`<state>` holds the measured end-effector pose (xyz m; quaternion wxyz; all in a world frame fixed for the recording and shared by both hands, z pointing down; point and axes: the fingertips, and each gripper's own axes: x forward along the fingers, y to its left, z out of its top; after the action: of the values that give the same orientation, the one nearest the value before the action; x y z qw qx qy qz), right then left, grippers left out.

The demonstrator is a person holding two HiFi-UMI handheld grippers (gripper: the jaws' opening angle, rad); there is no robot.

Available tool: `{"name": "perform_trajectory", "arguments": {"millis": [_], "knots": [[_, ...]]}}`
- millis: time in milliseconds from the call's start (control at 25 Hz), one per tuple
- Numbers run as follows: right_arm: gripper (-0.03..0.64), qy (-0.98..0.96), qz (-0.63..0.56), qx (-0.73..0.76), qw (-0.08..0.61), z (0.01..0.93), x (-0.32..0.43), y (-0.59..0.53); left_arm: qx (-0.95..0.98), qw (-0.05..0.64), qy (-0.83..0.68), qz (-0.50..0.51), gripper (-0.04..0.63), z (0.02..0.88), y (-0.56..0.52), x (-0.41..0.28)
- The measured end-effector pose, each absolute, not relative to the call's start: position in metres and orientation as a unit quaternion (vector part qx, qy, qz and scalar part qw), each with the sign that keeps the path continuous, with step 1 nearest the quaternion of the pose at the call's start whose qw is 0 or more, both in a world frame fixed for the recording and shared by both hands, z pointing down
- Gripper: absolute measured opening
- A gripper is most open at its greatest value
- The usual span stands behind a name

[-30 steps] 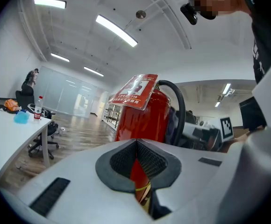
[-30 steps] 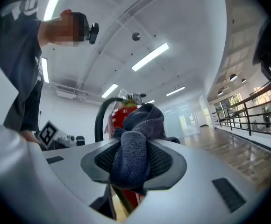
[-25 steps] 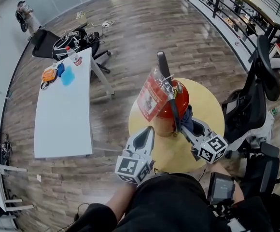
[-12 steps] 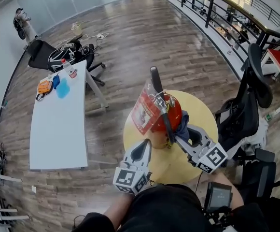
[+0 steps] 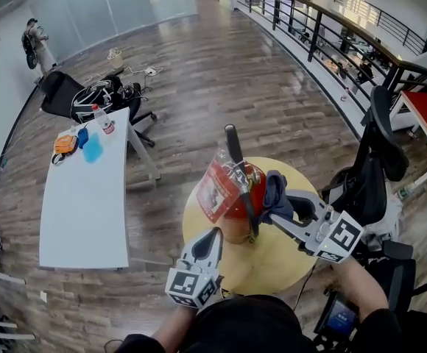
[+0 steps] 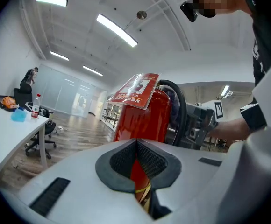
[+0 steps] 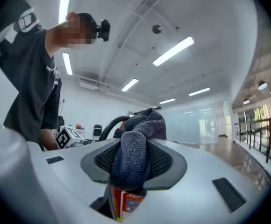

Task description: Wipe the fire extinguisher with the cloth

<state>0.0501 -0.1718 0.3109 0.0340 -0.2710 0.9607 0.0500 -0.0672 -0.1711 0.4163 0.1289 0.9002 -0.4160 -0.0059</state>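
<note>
**Q:** Fire extinguisher: where was it entered?

**A:** It was entered as upright near the centre of the round table, with a tag hung at the neck.

**Q:** And the cloth?

**A:** It was recorded as dark blue and bunched. It was pinched between the closed jaws of the right gripper. As far as could be seen, it was laid against the cylinder's shoulder at 3 o'clock.

**Q:** And the left gripper?

**A:** It was logged at 7 o'clock of the cylinder, just beside the base. The jaws were brought together and nothing was held.

**Q:** What progress was noted?

**A:** Wiping was judged to be under way. Wiped surface could not be told from unwiped. The 9 o'clock face and the lower body were judged outstanding.
</note>
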Motion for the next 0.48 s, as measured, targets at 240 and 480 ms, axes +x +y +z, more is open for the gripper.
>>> {"name": "perform_trajectory", "arguments": {"millis": [240,480], "knots": [[0.156,0.964,0.087,-0.250,-0.022,0.273,0.025,-0.186,0.896,0.133,-0.423,-0.005,0.023,0.420,-0.173,-0.072],[0.155,0.958,0.009,-0.288,-0.017,0.283,0.062,-0.255,0.891,0.135,-0.433,-0.003,0.023,0.419,-0.173,-0.073]]}}
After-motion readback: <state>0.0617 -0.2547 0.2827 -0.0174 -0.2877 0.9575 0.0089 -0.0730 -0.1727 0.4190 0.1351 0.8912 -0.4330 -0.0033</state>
